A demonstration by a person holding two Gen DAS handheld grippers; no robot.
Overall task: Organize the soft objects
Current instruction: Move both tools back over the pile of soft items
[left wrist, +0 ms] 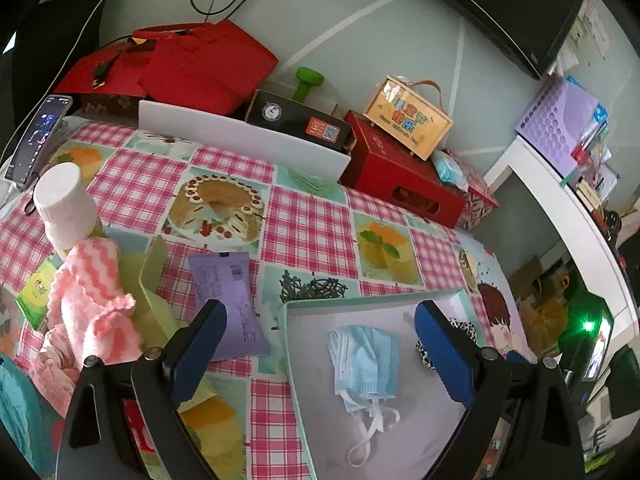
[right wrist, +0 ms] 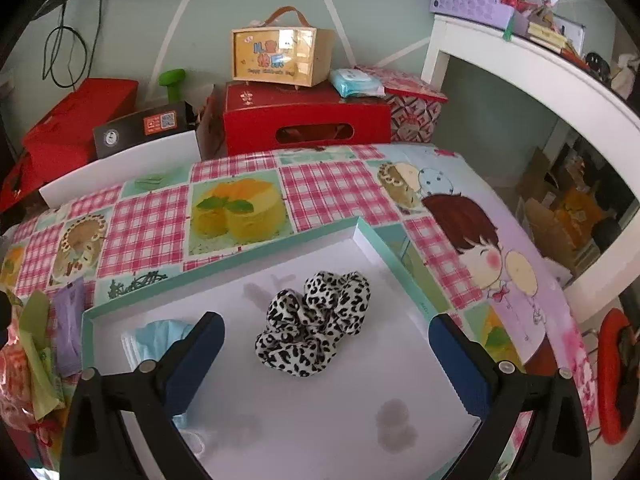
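Now both tongs, left (left wrist: 320, 344) and right (right wrist: 326, 354), spread, empty. Leopard scrunchie (right wrist: 314, 324) lies mid-frame in tray (right wrist: 276, 246), face mask (left wrist: 362, 360) beside. Light, squashy; pinch bunched folds.

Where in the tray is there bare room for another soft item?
Bare floor lies in the tray between the face mask and the scrunchie, and along its far wall. Left of the tray it is crowded: purple packet, pink cloth, green box.

A home: patterned tablecloth (right wrist: 328, 196), gift boxes (right wrist: 306, 120), cluttered shelf (right wrist: 520, 52).
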